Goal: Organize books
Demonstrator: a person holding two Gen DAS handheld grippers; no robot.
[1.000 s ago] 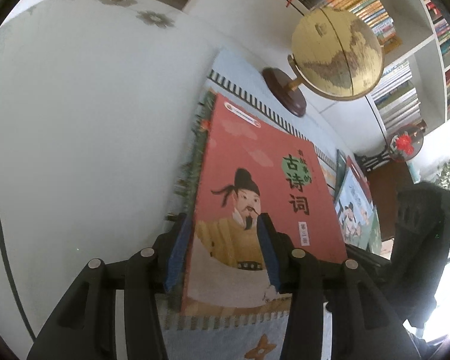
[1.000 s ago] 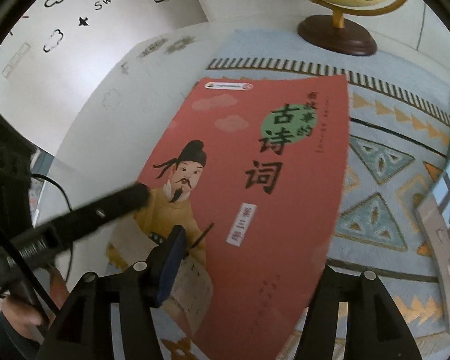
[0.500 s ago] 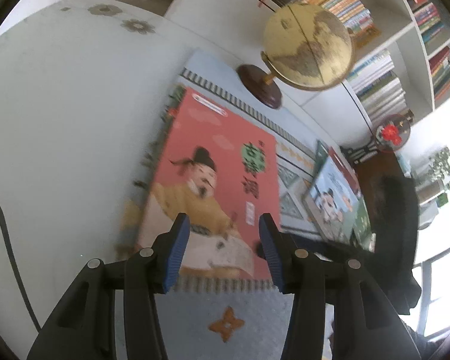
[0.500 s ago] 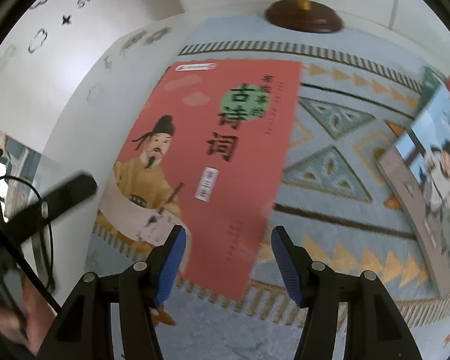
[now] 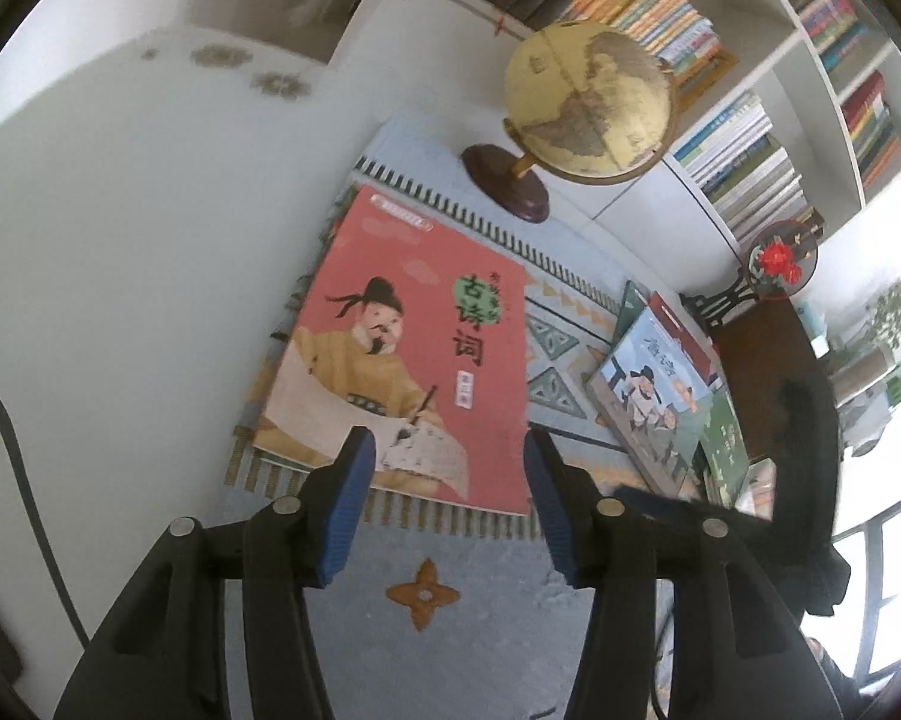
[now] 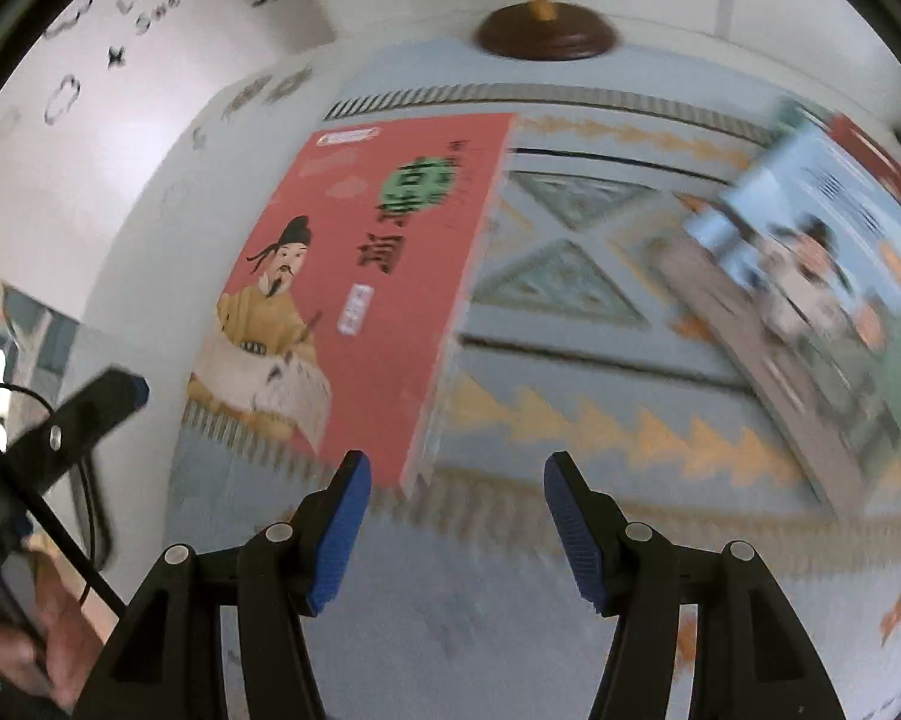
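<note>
A red picture book (image 5: 414,360) with a robed man on its cover lies flat on the patterned blue mat (image 5: 450,564). It also shows in the right wrist view (image 6: 366,276). My left gripper (image 5: 447,474) is open and empty, just short of the book's near edge. My right gripper (image 6: 453,492) is open and empty, near the book's lower right corner. A stack of books (image 5: 666,396) with a blue cover on top lies to the right on the mat. It is blurred in the right wrist view (image 6: 810,282).
A yellow globe (image 5: 588,102) on a dark wooden base stands behind the mat. Bookshelves (image 5: 750,138) full of books line the back wall. A dark wooden stand (image 5: 762,360) is at the right. The left gripper (image 6: 90,414) shows at the left of the right wrist view.
Both grippers have let go of the red book and pulled back from it. The book now lies flat on the mat. The right view is swinging rightward.
</note>
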